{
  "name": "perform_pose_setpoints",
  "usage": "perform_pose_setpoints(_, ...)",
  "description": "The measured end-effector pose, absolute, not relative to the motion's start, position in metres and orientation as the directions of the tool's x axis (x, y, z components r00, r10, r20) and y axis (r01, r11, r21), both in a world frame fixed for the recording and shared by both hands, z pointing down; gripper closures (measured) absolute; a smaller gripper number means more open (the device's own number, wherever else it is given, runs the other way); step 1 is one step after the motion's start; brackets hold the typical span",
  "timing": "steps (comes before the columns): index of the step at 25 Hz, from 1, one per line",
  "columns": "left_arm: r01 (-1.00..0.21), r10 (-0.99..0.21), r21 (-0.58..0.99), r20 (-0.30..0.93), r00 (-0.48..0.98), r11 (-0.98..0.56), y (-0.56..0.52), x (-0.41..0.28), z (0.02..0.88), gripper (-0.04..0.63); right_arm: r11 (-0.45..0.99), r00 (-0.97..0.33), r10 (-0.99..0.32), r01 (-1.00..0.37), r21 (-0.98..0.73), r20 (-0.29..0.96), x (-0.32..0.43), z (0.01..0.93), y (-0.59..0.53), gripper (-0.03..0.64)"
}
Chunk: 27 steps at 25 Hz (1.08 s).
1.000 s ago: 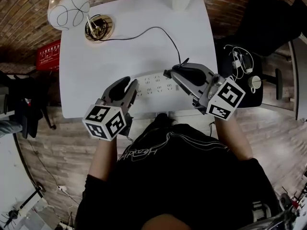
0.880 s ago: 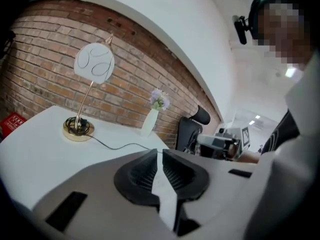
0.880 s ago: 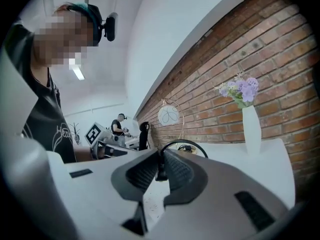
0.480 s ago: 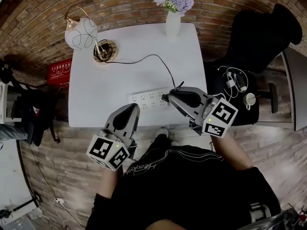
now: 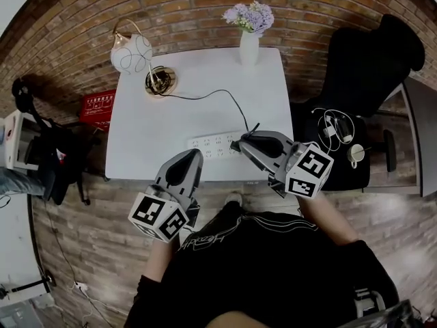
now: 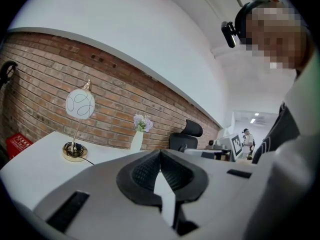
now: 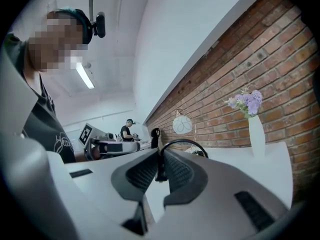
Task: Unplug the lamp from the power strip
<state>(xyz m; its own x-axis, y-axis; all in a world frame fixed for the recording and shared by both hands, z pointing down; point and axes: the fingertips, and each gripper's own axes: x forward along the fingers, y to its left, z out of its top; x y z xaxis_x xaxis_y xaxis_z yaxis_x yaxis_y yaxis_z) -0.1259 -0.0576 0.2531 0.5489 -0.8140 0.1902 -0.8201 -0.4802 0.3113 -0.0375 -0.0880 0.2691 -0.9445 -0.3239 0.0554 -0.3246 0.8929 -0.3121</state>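
Head view, left to right:
- red box [image 5: 99,106] on the floor, beside the table [image 5: 136,142].
- lamp [image 5: 132,53] stands at the table's far left corner, with the brick wall [image 5: 191,9] behind it. Its cord [image 5: 220,96] runs right and toward the near edge.
- left gripper [image 5: 193,156] hangs over the near table edge, just left of the power strip [image 5: 213,146] and not touching it.
- power strip lies flat along the near edge.
- right gripper [image 5: 237,144] has its tips at the strip's right end, where the cord comes down.
- vase [image 5: 249,46] of flowers at the far edge; black chair [image 5: 372,60] right of the table.

Left gripper view: the left gripper [image 6: 160,154] has its jaws clenched, pad against pad, with nothing between them. The lamp [image 6: 79,104] and vase [image 6: 137,140] are seen side-on, and the chair [image 6: 186,134] beyond them. A person [image 6: 246,136] stands far back in the room, out of the head view. The strip is out of this frame.

Right gripper view: the right gripper [image 7: 161,156] is clenched on the plug [image 7: 161,170], and the cord [image 7: 182,144] arcs up and over from it. The head view hides this grip under the gripper body. No view shows whether the prongs sit in the strip.
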Motion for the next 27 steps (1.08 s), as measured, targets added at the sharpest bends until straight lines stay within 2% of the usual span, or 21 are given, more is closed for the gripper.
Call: perform_pose_setpoints(27,-0.844,-0.835,0.265,0.182,0.519,-0.466,-0.051,-0.109,0.244,0.589,0.918,-0.961,-0.274,-0.272,-0.288,0.032,-0.029,0.260,-0.080,0.595)
